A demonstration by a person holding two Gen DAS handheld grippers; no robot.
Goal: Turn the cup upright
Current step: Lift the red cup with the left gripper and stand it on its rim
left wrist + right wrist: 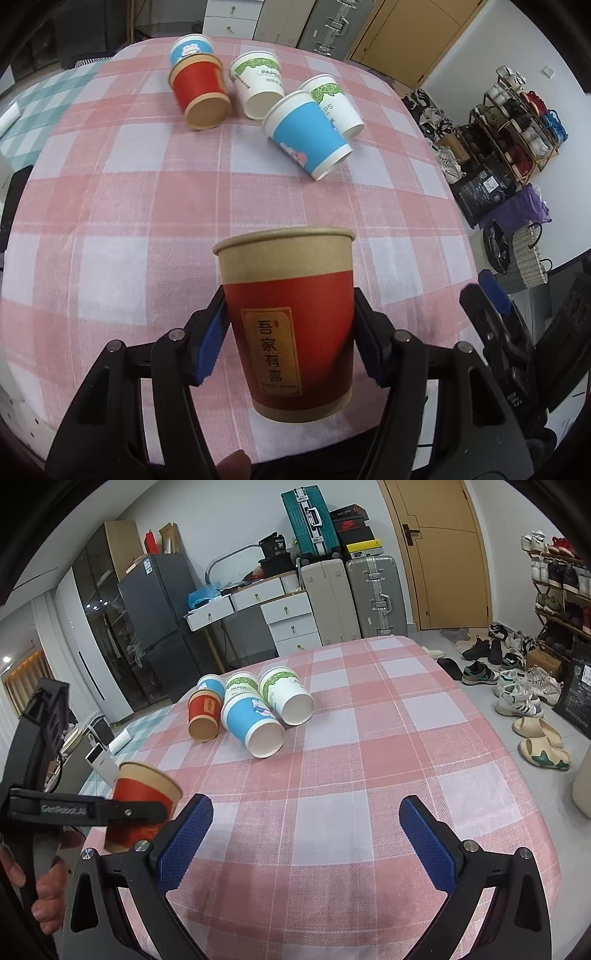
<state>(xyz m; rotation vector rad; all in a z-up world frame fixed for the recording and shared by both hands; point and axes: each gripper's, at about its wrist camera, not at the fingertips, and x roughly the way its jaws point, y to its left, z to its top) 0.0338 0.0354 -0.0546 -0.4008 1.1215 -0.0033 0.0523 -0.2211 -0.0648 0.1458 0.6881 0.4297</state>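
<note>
One red paper cup (287,321), kraft-brown band at rim and base, gold label with dark characters; mouth up, leaning slightly, clamped between the blue pads of the left gripper (290,341) above the pink checked tablecloth (129,221). Five more cups (258,99) lie on their sides well ahead of it. Right gripper (304,834): fingers spread wide, holding nothing.
</note>
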